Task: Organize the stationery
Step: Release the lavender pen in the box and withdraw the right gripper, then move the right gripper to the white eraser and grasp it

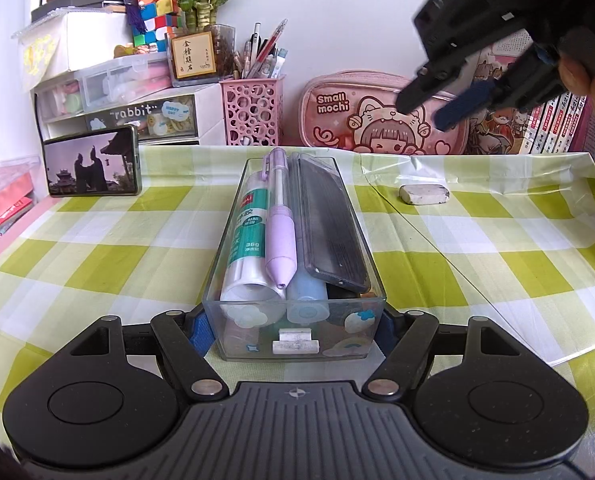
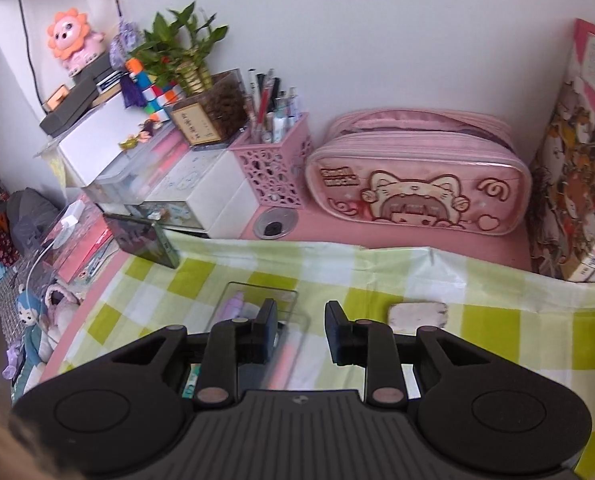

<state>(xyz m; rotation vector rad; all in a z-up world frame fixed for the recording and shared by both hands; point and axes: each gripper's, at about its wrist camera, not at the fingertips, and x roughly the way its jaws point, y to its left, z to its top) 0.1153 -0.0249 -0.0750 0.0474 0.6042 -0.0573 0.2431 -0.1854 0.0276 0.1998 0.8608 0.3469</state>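
Clear plastic box [image 1: 293,248], already holding glue, a pen and a dark case, is clamped at its near end by the left gripper [image 1: 293,332]. Right of that box lies the white eraser [image 2: 417,317], long axis crosswise, nearest the right gripper [image 2: 301,332], whose empty jaws stand partly apart, seemingly above it.
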